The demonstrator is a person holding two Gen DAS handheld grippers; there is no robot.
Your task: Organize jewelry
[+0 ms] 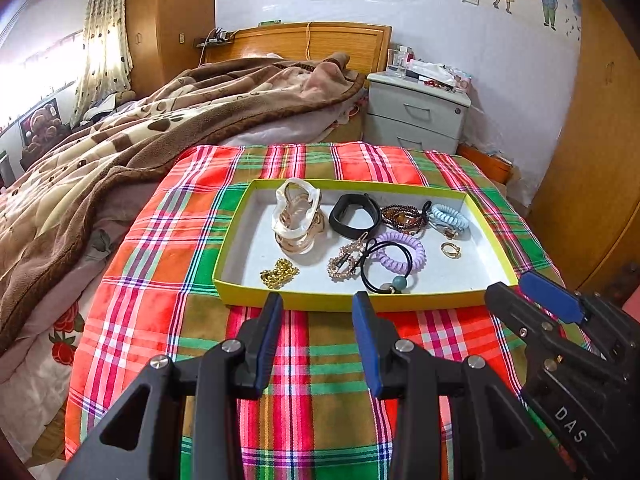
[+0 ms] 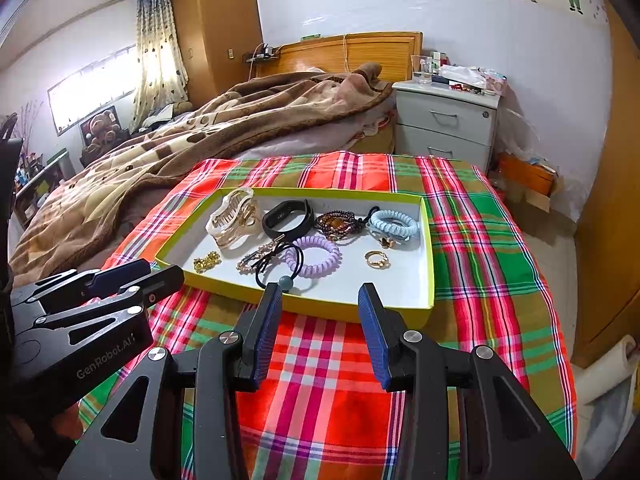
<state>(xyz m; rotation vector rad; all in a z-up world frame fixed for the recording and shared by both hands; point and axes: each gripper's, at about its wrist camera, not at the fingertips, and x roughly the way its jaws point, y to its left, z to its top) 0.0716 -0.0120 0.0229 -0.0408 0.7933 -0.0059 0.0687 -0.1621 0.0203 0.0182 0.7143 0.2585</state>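
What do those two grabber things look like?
Both are black. The left gripper and the right gripper each have two long fingers faced with ribbed blue pads, joined by black arms with round silver bolts. White letters on the sides read "GenRobot.AI" on the left one and "DAS" on the right. No cables or sleeves show.

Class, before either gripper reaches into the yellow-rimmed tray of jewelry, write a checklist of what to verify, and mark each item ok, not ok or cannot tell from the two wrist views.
1. Left gripper open, nothing between its fingers: ok.
2. Right gripper open, nothing between its fingers: ok.
3. Both grippers short of the tray, not touching it: ok.
4. Gold ring lies apart from other pieces, free to pick: ok.
5. Black hair tie separate from the purple coil tie: not ok, they overlap.
6. Place to sort pieces into is visible: cannot tell, only the one undivided tray shows.
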